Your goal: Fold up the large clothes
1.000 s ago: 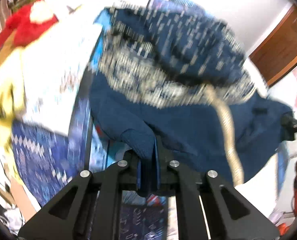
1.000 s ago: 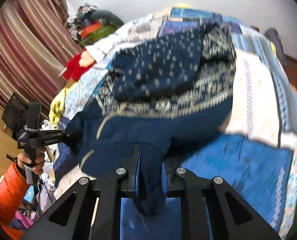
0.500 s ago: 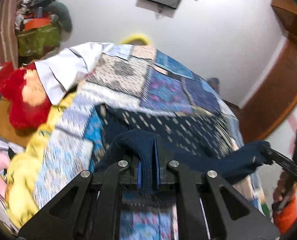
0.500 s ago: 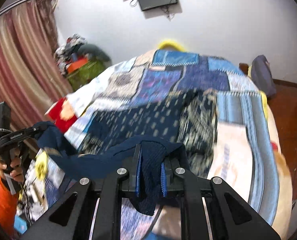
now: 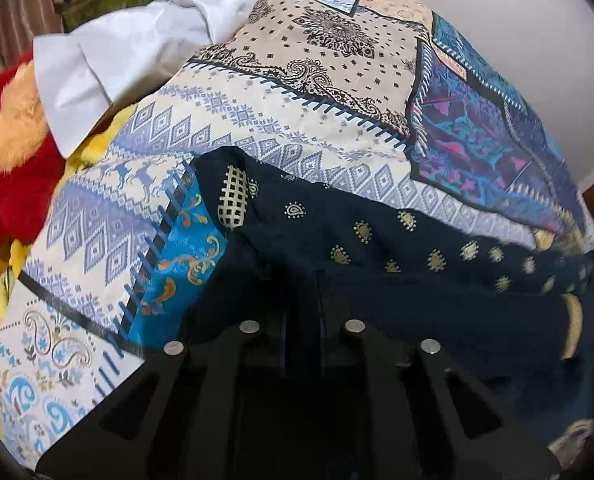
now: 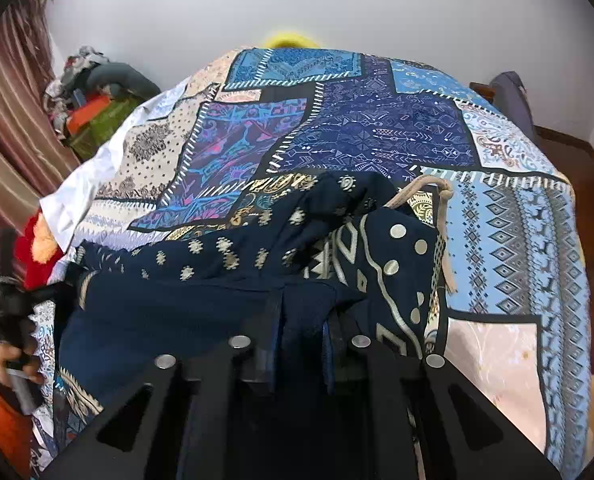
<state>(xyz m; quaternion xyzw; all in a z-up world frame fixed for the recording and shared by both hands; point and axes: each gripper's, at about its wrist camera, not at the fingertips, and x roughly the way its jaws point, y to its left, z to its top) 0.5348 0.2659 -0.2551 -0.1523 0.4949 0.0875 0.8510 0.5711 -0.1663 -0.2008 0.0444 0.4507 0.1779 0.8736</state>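
Note:
A large navy garment (image 5: 397, 276) with gold paisley print lies spread across the near part of a patchwork bed cover (image 5: 297, 92). My left gripper (image 5: 301, 320) is shut on a fold of its navy edge, low over the bed. My right gripper (image 6: 299, 328) is shut on the same garment (image 6: 225, 280) at another edge. A beige drawstring (image 6: 437, 208) lies on its bunched, patterned part at the right. The left gripper and the hand holding it show blurred at the left edge of the right wrist view (image 6: 25, 308).
A red plush toy (image 5: 5, 160) and a white pillow (image 5: 129, 48) lie at the bed's left side. A pile of clothes (image 6: 97, 96) sits by the striped curtain (image 6: 5, 128). A dark bag (image 6: 513, 100) and wooden floor are at the far right.
Both grippers have swung the garment up and then down onto the bed. It was hanging bunched in the air and now lies spread low along the near part of the cover.

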